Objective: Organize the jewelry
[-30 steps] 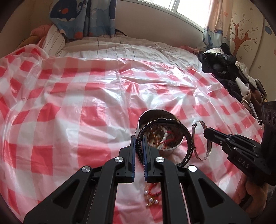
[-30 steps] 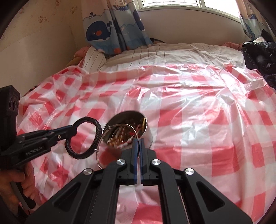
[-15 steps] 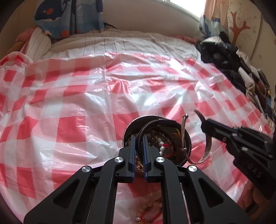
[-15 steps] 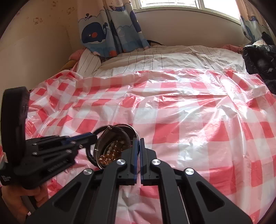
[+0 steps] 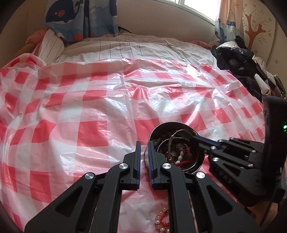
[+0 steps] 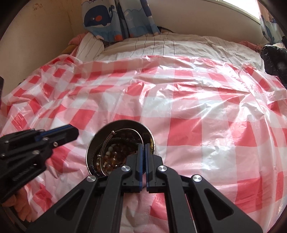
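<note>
Nearest, a bead strand (image 5: 162,220) with red thread lies loose on the checked sheet (image 5: 89,107), under the left gripper (image 5: 144,146). That strand is not yet put away.

A second ago the left gripper pinched a black cord bracelet (image 6: 93,157). Now its fingers stand a narrow way apart with nothing between them, just left of the tin (image 5: 170,123). The dark cord lies coiled along the tin's inner wall, so that piece looks stowed.

The right gripper (image 6: 144,146) has come in from the right, and its tips are now over the tin's near right rim. Its fingers are almost together. The silver bangle (image 6: 125,130), which hung beside the tin a second ago, now arcs inside it and runs up to those fingertips. I cannot tell whether it is still pinched or already let go, since the fingers hide the contact.

The tin is round, metal and open-topped. It holds amber and white beads, some red thread, the cord and the bangle.

Farther off the sheet is bare, then comes striped bedding (image 5: 134,48). A whale curtain (image 5: 80,16) hangs far left, and dark clothes (image 5: 233,59) are heaped far right.
</note>
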Demonstrator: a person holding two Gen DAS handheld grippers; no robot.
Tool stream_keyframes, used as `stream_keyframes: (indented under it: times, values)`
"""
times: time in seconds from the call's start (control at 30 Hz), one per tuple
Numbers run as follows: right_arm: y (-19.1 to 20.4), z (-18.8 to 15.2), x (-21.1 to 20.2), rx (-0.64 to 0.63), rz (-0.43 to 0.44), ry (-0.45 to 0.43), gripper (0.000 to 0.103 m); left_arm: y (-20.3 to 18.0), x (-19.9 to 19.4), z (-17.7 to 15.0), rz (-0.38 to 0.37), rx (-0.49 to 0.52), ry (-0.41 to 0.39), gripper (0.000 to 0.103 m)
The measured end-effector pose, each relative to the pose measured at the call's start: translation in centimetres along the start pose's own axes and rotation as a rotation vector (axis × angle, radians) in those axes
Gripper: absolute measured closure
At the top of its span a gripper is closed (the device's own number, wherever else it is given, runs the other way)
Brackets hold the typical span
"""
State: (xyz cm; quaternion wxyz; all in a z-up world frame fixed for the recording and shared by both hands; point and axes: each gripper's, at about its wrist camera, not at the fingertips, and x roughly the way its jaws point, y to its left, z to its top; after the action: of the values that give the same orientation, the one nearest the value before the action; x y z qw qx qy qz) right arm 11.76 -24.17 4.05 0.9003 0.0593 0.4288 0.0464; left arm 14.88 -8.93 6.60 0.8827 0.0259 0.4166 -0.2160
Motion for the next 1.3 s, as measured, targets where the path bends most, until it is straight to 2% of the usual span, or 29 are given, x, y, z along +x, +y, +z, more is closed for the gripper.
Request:
stream_keyframes:
  times: [0.27, 0.3, 0.4, 0.57, 0.63, 0.77, 0.83, 0.93, 1.1, 1.3]
  values:
    - [0.6, -0.2, -1.5, -0.001, 0.005, -0.029, 0.098, -0.6, -1.9, -0.7, 0.06, 0.05, -0.012, 0.091]
    - [0.5, -0.3, -1.9, 0.003, 0.006, -0.036, 0.095, -0.7, -2.3, -0.8, 0.066, 0.058, -0.015, 0.09]
    - [0.5, -1.0, -3.5, 0.001, 0.01, -0.057, 0.072, -0.9, -3.5, -1.5, 0.078, 0.08, -0.017, 0.087]
    - [0.5, -3.6, -6.2, -0.005, 0.017, -0.064, 0.071, -1.2, -5.1, -3.7, 0.08, 0.121, 0.008, 0.078]
    - [0.3, -5.1, -7.0, 0.0, 0.021, -0.055, 0.063, -1.0, -5.5, -5.2, 0.073, 0.131, 0.028, 0.073]
    - [-0.9, -8.2, -7.4, 0.053, 0.049, -0.006, 0.062, -0.4, -5.2, -8.5, 0.025, 0.123, 0.091, 0.067]
    - [-1.2, -8.5, -7.3, 0.084, 0.076, 0.002, 0.059, -0.2, -4.7, -9.0, 0.004, 0.109, 0.114, 0.066]
    - [-1.0, -8.3, -7.0, 0.09, 0.095, 0.0, 0.054, -0.7, -5.0, -8.6, -0.005, 0.126, 0.095, 0.061]
    - [-0.2, -8.7, -5.9, 0.072, 0.107, 0.04, 0.053, -1.7, -4.8, -8.7, 0.044, 0.192, 0.098, 0.056]
    - [2.2, -9.3, -5.2, -0.011, 0.148, 0.074, 0.053, -0.2, -5.0, -8.1, 0.057, 0.139, 0.09, 0.055]
